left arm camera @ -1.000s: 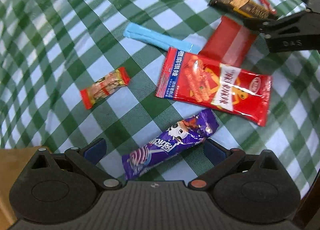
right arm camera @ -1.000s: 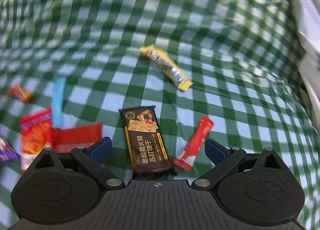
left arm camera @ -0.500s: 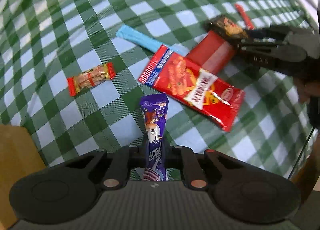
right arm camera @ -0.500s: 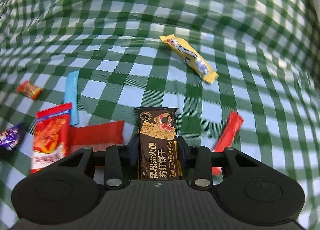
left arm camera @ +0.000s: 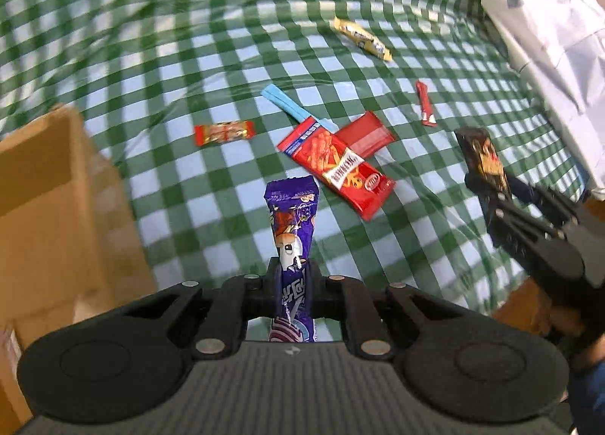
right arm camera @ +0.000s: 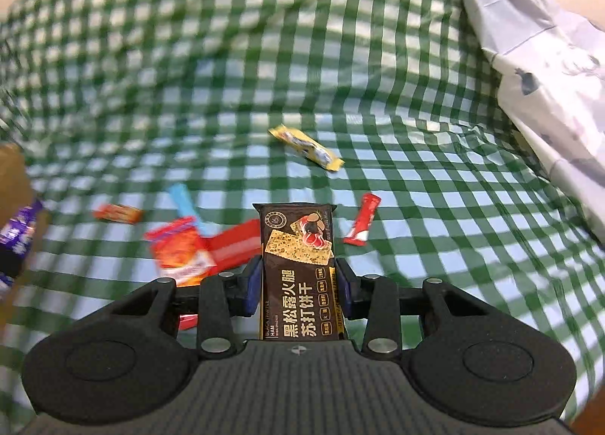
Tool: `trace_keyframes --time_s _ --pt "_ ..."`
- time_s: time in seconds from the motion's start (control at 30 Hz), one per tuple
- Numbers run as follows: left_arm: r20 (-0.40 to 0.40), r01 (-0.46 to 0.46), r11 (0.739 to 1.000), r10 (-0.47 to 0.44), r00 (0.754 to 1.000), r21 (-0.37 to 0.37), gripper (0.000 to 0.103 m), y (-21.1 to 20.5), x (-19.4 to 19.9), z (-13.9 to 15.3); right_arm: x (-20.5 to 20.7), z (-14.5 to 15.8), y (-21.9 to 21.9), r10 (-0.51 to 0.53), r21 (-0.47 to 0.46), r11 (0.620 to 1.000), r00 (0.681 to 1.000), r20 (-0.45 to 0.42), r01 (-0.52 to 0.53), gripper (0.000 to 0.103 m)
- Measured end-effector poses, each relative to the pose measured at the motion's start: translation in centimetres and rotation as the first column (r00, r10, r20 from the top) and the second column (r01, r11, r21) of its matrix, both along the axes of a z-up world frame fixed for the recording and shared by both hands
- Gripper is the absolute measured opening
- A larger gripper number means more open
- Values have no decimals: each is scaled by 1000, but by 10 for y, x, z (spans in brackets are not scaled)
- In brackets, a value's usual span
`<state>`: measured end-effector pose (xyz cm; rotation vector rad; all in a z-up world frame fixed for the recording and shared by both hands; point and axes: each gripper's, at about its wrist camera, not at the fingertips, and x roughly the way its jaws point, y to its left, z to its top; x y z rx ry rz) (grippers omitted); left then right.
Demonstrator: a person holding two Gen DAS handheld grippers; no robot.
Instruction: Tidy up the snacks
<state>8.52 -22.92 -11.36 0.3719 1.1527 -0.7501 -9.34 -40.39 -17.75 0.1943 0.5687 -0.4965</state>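
Left wrist view: the left gripper [left arm camera: 294,283] is clenching a purple foil snack stick [left arm camera: 292,230] by its lower half, the wrapper standing up clear of the green-and-white checked tablecloth [left arm camera: 189,56]. A brown cardboard box [left arm camera: 49,208] is sitting just to the left, probably the drop point. Off to the right, the right gripper [left arm camera: 487,189] is carrying its own pack.

Right wrist view: the right gripper [right arm camera: 298,283] is grasping a dark brown cracker packet [right arm camera: 297,272] across its width, pads pressing both long edges, packet lifted off the cloth.

Lying loose on the cloth: a yellow wrapped bar [right arm camera: 306,147], a small red sachet [right arm camera: 361,225], a pale blue flat stick [left arm camera: 297,109], a short red-and-gold candy [left arm camera: 224,132], a large red printed pouch [left arm camera: 336,166] overlapping a plain red wrapper [left arm camera: 365,132].

Judgement: both hands are mid-carry. To do it well, each should be keeping the squeeze steady, since thin wrappers slip, moving over the box opening before letting go, and staying well apart from the other so the two don't be colliding at the box.
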Motion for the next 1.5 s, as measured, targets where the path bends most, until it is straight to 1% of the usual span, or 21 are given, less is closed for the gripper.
trace_keyframes --time_s 0.13,0.2,0.33,0.43,0.5,0.7,0.83,0.93,1.03,1.2,1.37,1.5 --pt "17 -37 999 37 999 -12 13 39 -31 26 -28 29 51 19 72 997 997 81 -24 41" --pt "16 -63 998 63 998 -14 13 60 -45 38 -38 44 79 52 112 992 992 117 -66 41" --pt "48 -124 992 124 991 -6 13 108 -69 55 -49 68 138 156 135 975 975 156 -178 41" --pt "73 -171 985 171 983 3 13 148 -84 65 -54 84 179 244 125 956 956 165 -266 41" --pt "87 -199 980 197 976 6 13 172 -91 70 -57 92 207 295 123 941 943 154 -315 41" --pt "147 -268 963 267 952 -12 13 240 -118 82 -71 102 276 389 126 906 912 130 -405 41" --pt "177 -290 957 290 940 -29 13 272 -137 86 -83 108 312 426 108 892 897 117 -438 41" --pt "188 -294 955 298 936 -47 13 290 -150 88 -94 112 333 447 73 887 888 108 -455 41" --pt "188 -305 950 313 931 -68 13 308 -162 90 -101 116 346 457 47 885 884 104 -463 41" --pt "199 -313 945 326 924 -95 13 326 -177 93 -109 119 363 472 20 879 876 99 -476 41" --pt "188 -323 940 338 922 -107 13 334 -177 92 -110 121 373 492 -7 870 867 78 -494 41" --pt "172 -324 940 339 925 -109 13 334 -172 87 -106 119 373 487 -1 873 872 61 -487 41"
